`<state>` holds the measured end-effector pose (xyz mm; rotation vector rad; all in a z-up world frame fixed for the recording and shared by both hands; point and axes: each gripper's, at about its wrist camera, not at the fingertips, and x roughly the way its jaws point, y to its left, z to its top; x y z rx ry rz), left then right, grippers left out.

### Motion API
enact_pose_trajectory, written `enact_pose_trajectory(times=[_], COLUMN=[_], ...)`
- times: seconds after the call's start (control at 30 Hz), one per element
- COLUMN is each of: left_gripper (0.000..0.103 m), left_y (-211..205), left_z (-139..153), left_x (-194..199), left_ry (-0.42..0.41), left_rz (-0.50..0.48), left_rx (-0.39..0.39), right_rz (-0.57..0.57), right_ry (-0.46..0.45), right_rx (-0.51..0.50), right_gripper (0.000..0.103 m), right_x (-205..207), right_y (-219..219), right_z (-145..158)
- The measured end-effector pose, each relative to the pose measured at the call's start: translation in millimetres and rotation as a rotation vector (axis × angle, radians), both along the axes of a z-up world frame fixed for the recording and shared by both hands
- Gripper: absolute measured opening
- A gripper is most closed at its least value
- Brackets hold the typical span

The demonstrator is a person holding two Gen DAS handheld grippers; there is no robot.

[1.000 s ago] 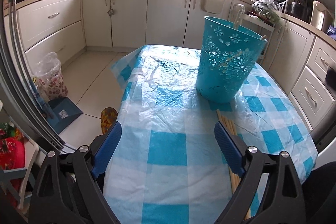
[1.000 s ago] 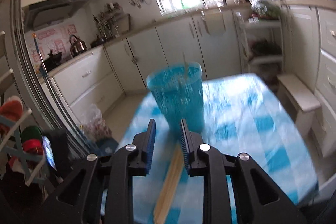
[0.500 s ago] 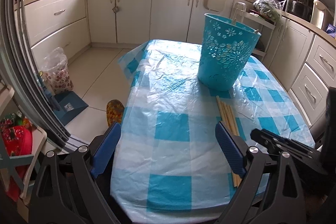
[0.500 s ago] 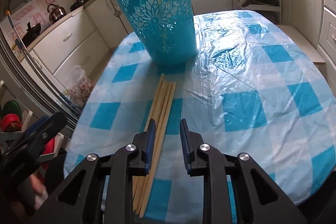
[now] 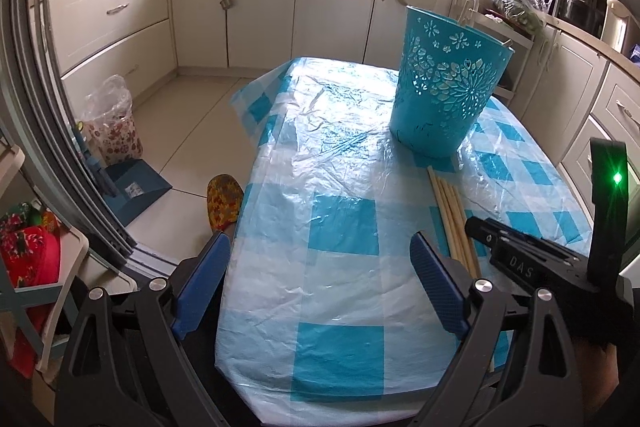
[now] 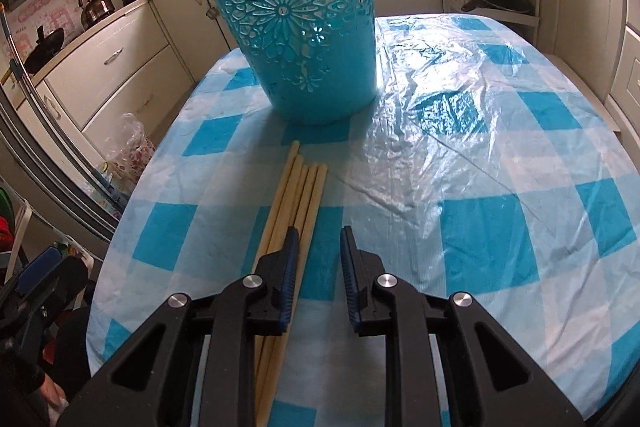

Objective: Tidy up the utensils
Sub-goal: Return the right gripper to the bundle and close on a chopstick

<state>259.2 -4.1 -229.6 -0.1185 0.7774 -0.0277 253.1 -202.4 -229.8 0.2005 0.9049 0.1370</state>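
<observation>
Several long wooden chopsticks lie side by side on the blue-checked tablecloth, pointing at a turquoise cut-out plastic basket that stands upright behind them. My right gripper is low over the near part of the chopsticks, jaws a narrow gap apart and empty, its left finger above the sticks. My left gripper is wide open and empty at the table's near edge. The left wrist view also shows the chopsticks, the basket and the right gripper's body at lower right.
Kitchen cabinets ring the room. A plastic bag and a dustpan sit on the floor to the left of the table. A patterned slipper lies by the table's left edge.
My right gripper has dropped from high above toward the table and now sits low over the chopsticks. My left gripper has drawn back toward the table's near edge.
</observation>
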Motion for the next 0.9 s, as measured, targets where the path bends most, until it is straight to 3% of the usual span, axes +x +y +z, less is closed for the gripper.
enact_pose_trajectory(times=[0.2, 0.4, 0.6, 0.9], left_gripper=[0.088, 0.088, 0.087, 0.087], left_y=[-3, -12, -46, -84], left_z=[-2, -2, -10, -30], left_x=[1, 6, 38, 84], left_ry=[0.008, 0.036, 0.094, 0.164], left_rz=[-0.004, -0.036, -0.100, -0.125], left_rx=[0.011, 0.003, 0.030, 0.091], right_rz=[0.072, 0.104, 0.049, 0.053], right_ry=[-0.015, 0.004, 0.016, 0.006], right_rx=[-0.136, -0.191, -0.100, -0.019], right_gripper=[0.015, 0.012, 0.012, 0.012], right_x=[1, -6, -11, -12], right_y=[11, -10, -43, -52], right_z=[0, 1, 1, 0])
